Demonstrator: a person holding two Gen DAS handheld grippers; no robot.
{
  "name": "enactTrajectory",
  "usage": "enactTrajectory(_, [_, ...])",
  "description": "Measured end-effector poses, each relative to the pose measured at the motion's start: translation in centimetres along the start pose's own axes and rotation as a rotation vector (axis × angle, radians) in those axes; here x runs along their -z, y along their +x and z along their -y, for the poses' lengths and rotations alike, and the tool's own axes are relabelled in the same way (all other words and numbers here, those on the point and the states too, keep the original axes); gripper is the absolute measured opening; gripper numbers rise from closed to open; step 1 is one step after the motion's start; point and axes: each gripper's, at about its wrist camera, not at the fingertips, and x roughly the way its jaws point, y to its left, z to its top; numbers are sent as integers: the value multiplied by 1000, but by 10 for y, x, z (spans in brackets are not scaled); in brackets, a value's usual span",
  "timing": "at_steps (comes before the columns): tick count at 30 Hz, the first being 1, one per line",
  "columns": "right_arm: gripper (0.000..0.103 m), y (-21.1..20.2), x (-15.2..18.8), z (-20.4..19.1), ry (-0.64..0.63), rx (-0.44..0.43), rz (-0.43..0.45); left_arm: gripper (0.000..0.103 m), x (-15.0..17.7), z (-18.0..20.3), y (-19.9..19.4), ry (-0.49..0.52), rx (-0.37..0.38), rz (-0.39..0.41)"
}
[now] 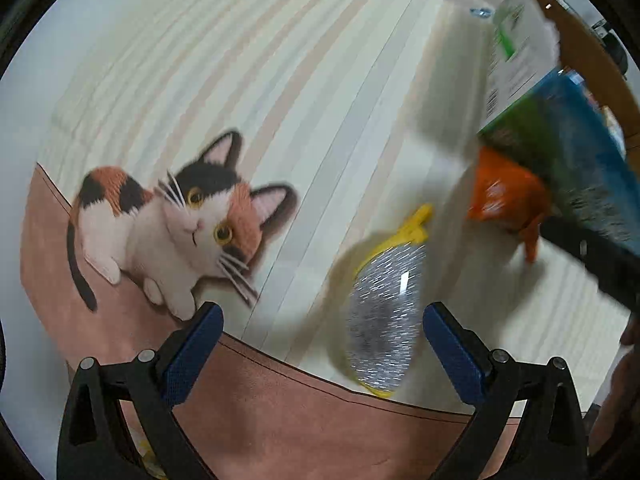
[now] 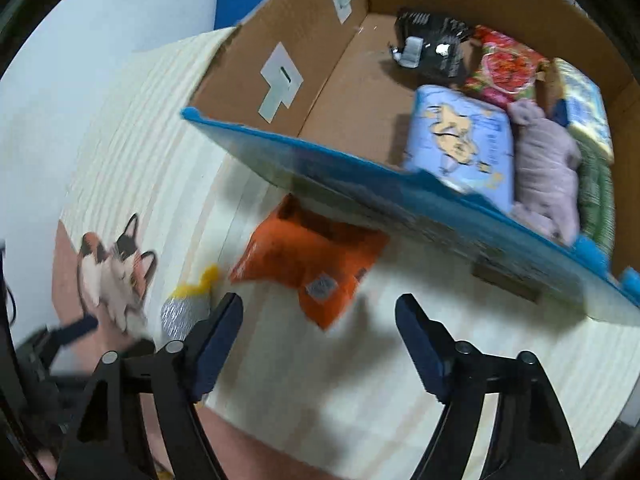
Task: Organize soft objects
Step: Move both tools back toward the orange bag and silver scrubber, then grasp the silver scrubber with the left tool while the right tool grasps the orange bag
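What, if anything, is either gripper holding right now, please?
Nothing: the left gripper and the right gripper are both open and empty, above the silver pouch and the orange bag.

Left tool (image 1: 322, 350) jaws spread wide, right tool (image 2: 319, 342) jaws spread wide, both empty

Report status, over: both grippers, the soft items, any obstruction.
Left gripper open, over silver-yellow pouch. Right gripper open, nearing orange pouch. Blue box flap overhangs it.

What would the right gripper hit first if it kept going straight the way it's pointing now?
Probably the orange pouch lying on the mat just ahead of the open right gripper; the blue box flap hangs above it, though depth is unclear.
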Motion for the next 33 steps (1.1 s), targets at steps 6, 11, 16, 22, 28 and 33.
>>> enactTrajectory(6, [71,25,1,-22,-29,-159,-148,103,6,-5,30,4,46,-47])
enactTrajectory(11, [71,4,-3,-40,-184,23,-36,103,5,-4,38,-12,86,-64])
enactTrajectory(16, [71,33,-18,-44,-320,185,-38,103,1,10,41,22,66,-67])
enactTrajectory(22, [57,55,-10,-25,-164,-10,-227,103,-1,11,45,19,62,-76])
enactTrajectory(28, [67,38,-19,-12,-121,-21,-168,102,-2,7,57,3,104,-105])
enactTrajectory(33, [67,53,-36,-52,-299,79,-131,102,1,26,71,56,92,-120])
